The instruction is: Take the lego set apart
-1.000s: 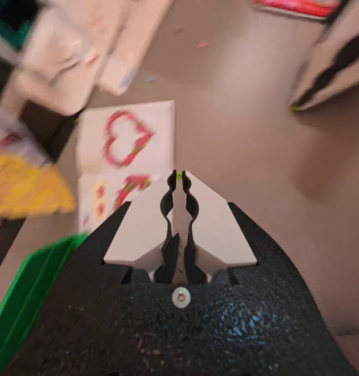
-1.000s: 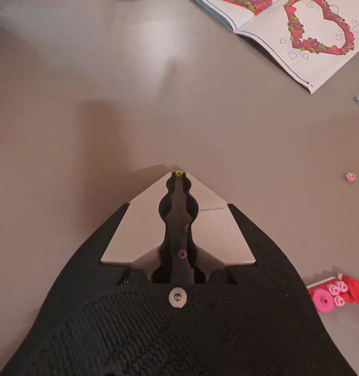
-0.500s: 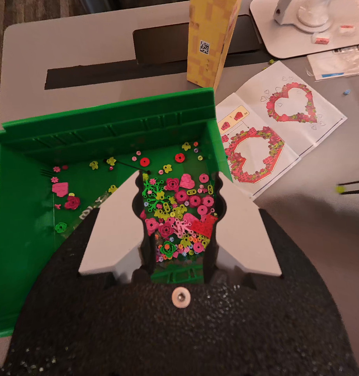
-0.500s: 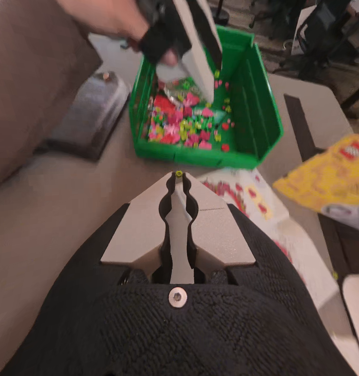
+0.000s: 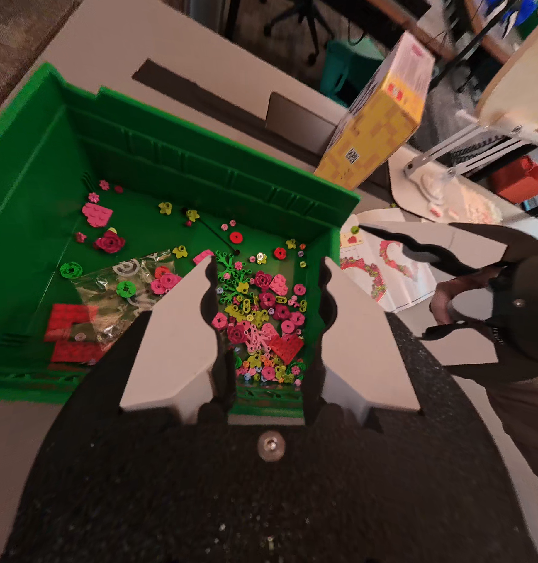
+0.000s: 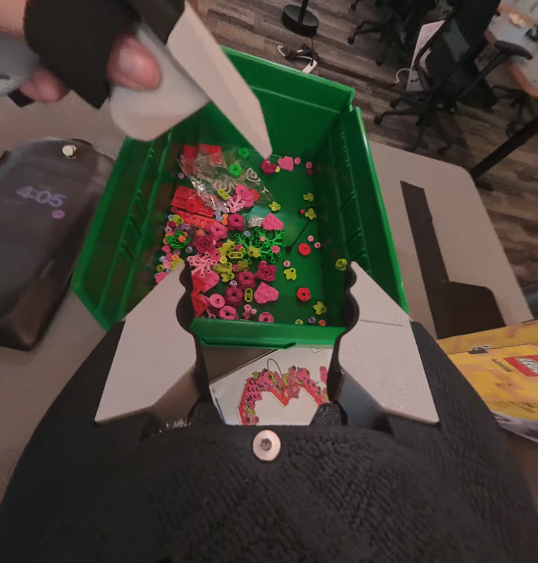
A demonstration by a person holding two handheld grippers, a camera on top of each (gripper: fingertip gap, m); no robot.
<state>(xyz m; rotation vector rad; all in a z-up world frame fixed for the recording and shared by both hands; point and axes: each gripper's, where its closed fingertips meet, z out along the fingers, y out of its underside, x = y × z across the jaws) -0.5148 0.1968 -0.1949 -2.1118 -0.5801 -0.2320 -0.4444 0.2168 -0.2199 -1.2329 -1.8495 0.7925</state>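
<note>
A green bin [image 5: 200,128] holds several loose pink, red, lime and green lego pieces [image 5: 261,320], red plates [image 5: 69,332] and a clear plastic bag [image 5: 118,292]. My left gripper [image 5: 268,260] is open and empty above the bin's near right corner. My right gripper [image 6: 267,268] is open over the bin's [image 6: 261,335] near wall, above the loose pieces [image 6: 231,259]. A small lime piece [image 6: 340,263] sits at its right fingertip; it also shows in the left wrist view [image 5: 355,229]. I cannot tell whether it clings or falls. The left gripper [image 6: 266,150] reaches in from the top left.
An open instruction booklet [image 6: 276,393] lies just before the bin. A yellow lego box [image 6: 505,374] is at the right. A dark device with a lit screen [image 6: 39,228] lies left of the bin. A white stand base [image 5: 429,182] is behind the booklet [image 5: 392,274].
Both grippers were shut on tiny lime pieces a second ago. The left swung over the bin and opened. The right swung to the bin and has now opened.
</note>
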